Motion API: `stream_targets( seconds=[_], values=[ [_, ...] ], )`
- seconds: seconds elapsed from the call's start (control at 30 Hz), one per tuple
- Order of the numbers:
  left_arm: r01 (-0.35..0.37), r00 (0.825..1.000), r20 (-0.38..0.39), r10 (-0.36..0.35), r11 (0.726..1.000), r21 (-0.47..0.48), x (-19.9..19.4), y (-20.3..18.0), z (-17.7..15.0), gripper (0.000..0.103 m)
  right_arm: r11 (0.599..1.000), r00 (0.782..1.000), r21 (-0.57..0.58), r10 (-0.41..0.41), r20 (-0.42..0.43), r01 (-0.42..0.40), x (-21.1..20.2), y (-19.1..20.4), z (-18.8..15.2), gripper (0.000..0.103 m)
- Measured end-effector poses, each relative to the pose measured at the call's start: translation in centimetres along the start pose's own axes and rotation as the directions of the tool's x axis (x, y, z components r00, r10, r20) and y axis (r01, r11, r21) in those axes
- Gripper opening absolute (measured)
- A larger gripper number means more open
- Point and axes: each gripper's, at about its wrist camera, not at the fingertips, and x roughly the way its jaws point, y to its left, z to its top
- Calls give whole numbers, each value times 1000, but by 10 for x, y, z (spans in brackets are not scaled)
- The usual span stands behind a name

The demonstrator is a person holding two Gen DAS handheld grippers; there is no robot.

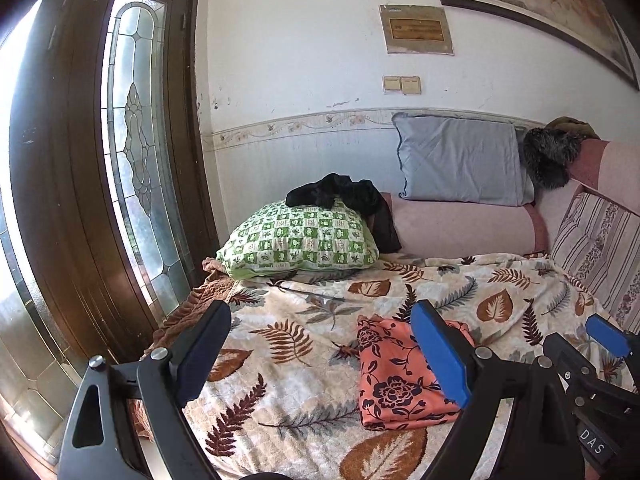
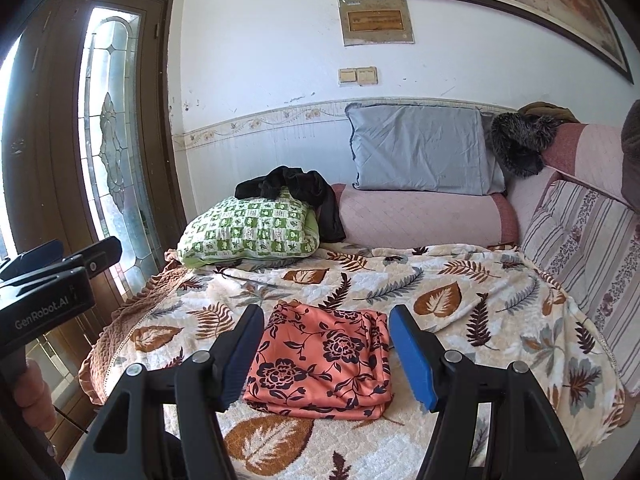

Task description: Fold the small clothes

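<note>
Orange floral garment (image 2: pixel 320 360) lies folded, lower centre, on the leaf-print blanket (image 2: pixel 460 292); left gripper (image 1: pixel 320 356) and right gripper (image 2: pixel 324 356) both stand apart, empty, above it; the dark garment (image 2: pixel 292 192) on the green pillow (image 2: pixel 248 232) apparently remains unfolded.

A folded orange floral garment (image 1: pixel 394 376) lies on a leaf-patterned blanket (image 1: pixel 304 344), the left gripper (image 1: pixel 320 348) above it, jaws wide apart and empty; a green checked pillow (image 1: pixel 298 240) beyond.
</note>
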Motion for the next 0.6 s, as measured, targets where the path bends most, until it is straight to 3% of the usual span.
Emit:
stream_targets(
  seconds=[0.6],
  values=[
    [-3,1000,6,3,1000,-7,-4,11,1,92,1000,1000,-11,9,-11,-9,2,13,7,69]
  ],
)
